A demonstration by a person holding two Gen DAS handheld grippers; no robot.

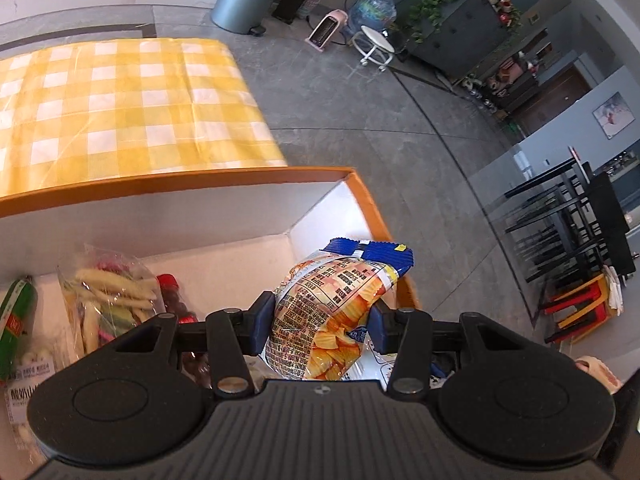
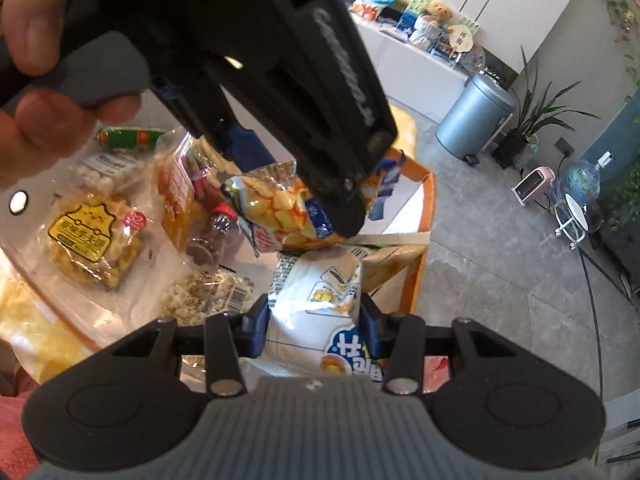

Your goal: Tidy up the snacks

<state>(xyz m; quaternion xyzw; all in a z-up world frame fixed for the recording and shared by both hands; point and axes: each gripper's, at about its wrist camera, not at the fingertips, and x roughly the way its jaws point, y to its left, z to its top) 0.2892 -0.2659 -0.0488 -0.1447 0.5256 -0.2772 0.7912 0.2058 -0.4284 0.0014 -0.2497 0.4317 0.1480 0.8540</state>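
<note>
Two wrist fisheyes, both close above the orange-rimmed box (image 1: 362, 188) and looking down into it.

The left wrist view looks along its own fingers from just over the box, with the checked cloth (image 1: 120, 100) in the upper left of the frame and the grey floor on the right. The right wrist view sits as close, the left gripper (image 2: 304, 184) crossing its upper centre. Both share the box, the chip bag (image 1: 332, 312), the blue bin (image 2: 474, 116) and the pink heater (image 1: 326, 32).
</note>
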